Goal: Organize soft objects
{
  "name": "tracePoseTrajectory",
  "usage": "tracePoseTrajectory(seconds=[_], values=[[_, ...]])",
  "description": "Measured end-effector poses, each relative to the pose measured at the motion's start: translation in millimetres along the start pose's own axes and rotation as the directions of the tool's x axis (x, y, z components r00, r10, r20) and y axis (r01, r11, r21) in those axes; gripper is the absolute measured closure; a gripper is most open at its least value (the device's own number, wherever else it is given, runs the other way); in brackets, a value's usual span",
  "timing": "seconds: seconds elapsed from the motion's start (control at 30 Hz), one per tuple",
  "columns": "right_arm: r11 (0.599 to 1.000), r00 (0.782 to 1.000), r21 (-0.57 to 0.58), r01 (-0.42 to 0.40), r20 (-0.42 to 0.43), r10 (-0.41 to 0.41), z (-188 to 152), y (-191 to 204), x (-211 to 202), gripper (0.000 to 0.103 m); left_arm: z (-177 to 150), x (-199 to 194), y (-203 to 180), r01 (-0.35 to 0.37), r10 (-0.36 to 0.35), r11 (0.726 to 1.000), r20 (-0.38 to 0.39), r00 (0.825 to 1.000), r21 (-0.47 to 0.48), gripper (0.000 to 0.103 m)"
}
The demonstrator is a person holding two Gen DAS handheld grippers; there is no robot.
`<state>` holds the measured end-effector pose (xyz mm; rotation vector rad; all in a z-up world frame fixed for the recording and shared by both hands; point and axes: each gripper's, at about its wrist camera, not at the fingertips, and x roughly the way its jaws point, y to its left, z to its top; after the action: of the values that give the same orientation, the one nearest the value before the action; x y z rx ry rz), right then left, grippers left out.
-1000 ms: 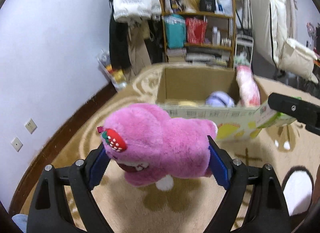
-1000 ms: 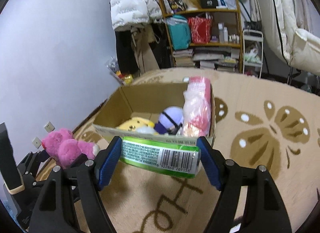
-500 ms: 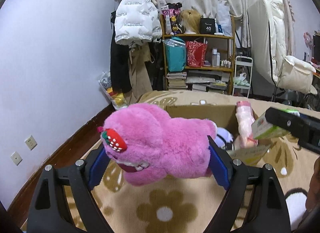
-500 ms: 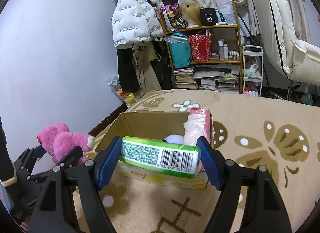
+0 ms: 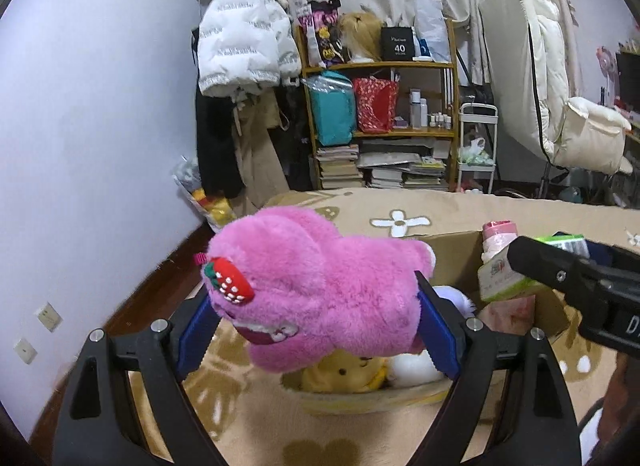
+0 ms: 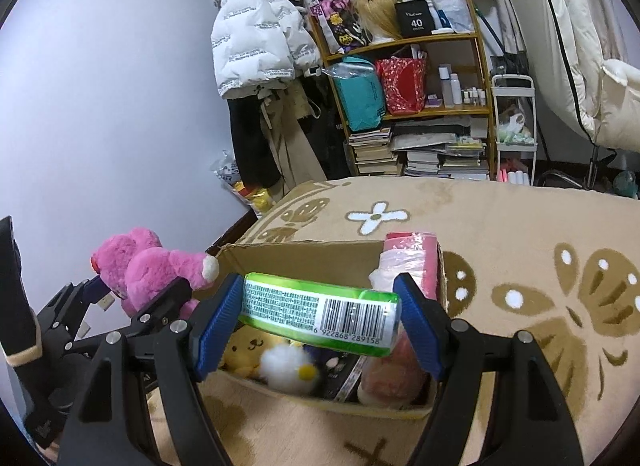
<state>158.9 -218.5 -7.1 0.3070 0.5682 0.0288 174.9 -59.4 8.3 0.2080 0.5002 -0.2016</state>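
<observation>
My left gripper (image 5: 316, 326) is shut on a pink plush bear (image 5: 320, 290) with a strawberry on its head, held over the near left part of a cardboard box (image 5: 452, 250). The bear also shows in the right wrist view (image 6: 148, 266). My right gripper (image 6: 318, 316) is shut on a green tissue pack (image 6: 320, 314) with a barcode, held above the box (image 6: 304, 256). Inside the box lie a yellow plush (image 6: 248, 350), a white plush (image 6: 288, 366) and a pink wrapped roll (image 6: 408, 262).
The box sits on a beige rug with brown butterfly and flower patterns (image 6: 540, 266). A wooden shelf (image 5: 380, 105) full of bags and books stands at the back, next to a hanging white jacket (image 5: 244, 45). A white padded chair (image 5: 560, 105) is at the right. The wall is on the left.
Both grippers have moved forward and up, from in front of the box to over it, each still holding its object. The box now lies below the bear and the tissue pack.
</observation>
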Motion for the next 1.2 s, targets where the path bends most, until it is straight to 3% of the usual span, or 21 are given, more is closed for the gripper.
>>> tracePoseTrajectory(seconds=[0.27,0.53,0.7,0.8,1.2], values=[[0.989,0.997,0.13,-0.069,-0.032,0.074,-1.1,-24.5,17.4,0.023,-5.2,30.9,-7.9,0.07,-0.071,0.997,-0.082,0.994,-0.012,0.014],[0.988,0.996,0.143,-0.065,-0.052,0.073,-4.2,-27.7,20.8,0.021,-15.4,40.8,-22.3,0.088,-0.085,0.996,-0.111,0.99,0.021,0.01],[0.986,0.996,0.157,-0.05,-0.066,0.061,-6.6,-30.6,19.4,0.02,-20.8,44.4,-21.6,0.095,-0.093,0.995,-0.147,0.985,0.005,0.001],[0.986,0.997,0.163,-0.042,-0.063,0.053,-6.9,-31.2,17.2,0.013,-22.1,39.9,-18.4,0.109,-0.109,0.994,-0.13,0.986,-0.007,0.0],[0.99,0.998,0.138,-0.008,-0.065,0.017,-6.1,-26.4,-7.5,0.012,-19.8,22.3,-11.7,0.057,-0.055,0.998,-0.139,0.989,0.012,0.0]])
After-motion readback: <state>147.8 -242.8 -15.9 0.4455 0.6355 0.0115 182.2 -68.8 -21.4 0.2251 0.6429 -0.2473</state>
